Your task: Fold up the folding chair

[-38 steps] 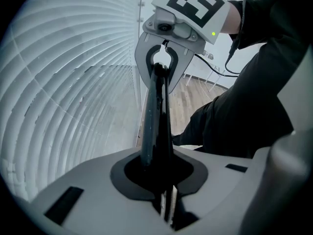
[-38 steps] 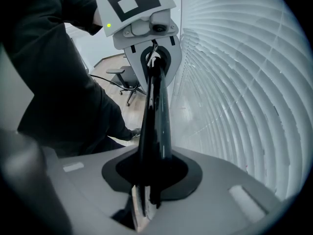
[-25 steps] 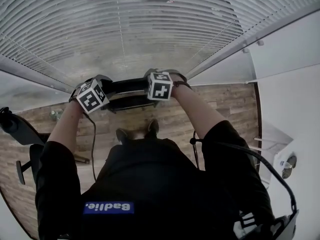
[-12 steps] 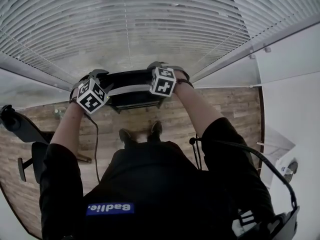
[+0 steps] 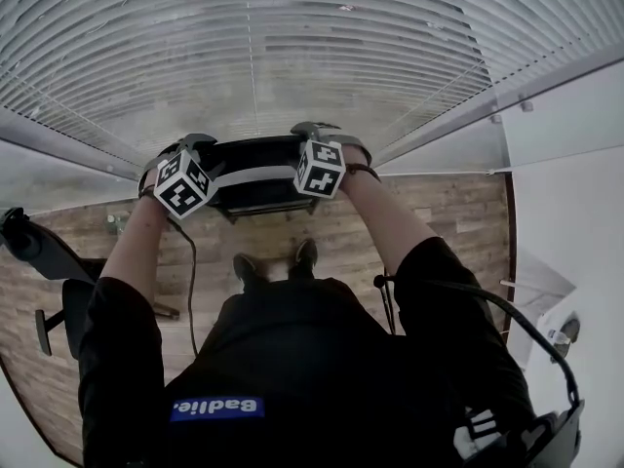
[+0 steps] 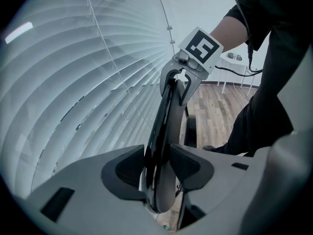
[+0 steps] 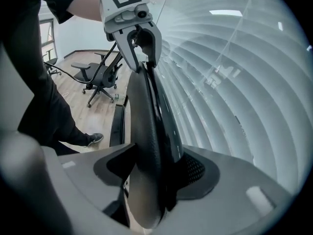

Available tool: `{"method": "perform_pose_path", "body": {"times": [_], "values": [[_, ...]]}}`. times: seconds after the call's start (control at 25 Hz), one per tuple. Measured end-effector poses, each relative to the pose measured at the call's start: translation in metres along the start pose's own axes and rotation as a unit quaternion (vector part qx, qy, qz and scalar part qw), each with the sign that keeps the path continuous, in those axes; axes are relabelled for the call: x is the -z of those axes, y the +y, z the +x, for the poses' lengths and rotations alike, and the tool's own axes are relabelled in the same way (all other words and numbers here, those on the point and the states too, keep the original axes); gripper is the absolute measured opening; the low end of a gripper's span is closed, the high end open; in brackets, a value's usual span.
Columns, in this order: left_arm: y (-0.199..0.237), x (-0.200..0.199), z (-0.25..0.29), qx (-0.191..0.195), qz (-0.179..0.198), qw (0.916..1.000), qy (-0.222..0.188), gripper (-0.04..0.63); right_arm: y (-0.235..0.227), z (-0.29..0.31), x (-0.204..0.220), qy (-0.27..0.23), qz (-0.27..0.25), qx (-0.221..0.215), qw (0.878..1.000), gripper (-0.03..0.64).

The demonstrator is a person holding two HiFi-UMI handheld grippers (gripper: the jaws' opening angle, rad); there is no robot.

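The folding chair (image 5: pixel 255 172) is upright at the far edge of the wooden floor (image 5: pixel 409 203), just beside the window blinds (image 5: pixel 292 47). Its seat and back are closed nearly flat together. Its feet are not in view.

Governing relation: the chair's top edge runs left to right, from one claw to the other, and each claw points steeply down onto its own end. Neither hand is nearer.

- Left claw (image 6: pixel 159 163): clamped on the chair's left end, with both pads against the stacked panels.
- Right claw (image 7: pixel 151 173): its jaws have just been opening. The chair's right end fills the gap and appears to touch both pads.

Count: one folding chair, two claws, one office chair (image 7: pixel 98 77) behind the person.
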State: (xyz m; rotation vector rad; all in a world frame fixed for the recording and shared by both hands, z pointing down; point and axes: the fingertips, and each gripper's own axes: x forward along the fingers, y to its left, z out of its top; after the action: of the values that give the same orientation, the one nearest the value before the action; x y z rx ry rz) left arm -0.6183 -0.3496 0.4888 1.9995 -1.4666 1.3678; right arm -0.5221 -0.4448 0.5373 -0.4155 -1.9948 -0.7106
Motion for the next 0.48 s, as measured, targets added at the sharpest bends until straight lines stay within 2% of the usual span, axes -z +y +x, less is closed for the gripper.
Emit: {"method": "perform_pose_path", "body": {"times": [0.24,0.48], "values": [[0.006,0.0,0.002,-0.001,-0.003,1.0,-0.009,0.161,-0.009,-0.017,0.003,0.001,-0.033,0.057,0.998,0.225],[0.012,-0.002,0.006,-0.001,-0.004,0.9999,-0.016,0.161,-0.018,-0.028,0.008,0.024,-0.059,0.163,0.985,0.23]]}}
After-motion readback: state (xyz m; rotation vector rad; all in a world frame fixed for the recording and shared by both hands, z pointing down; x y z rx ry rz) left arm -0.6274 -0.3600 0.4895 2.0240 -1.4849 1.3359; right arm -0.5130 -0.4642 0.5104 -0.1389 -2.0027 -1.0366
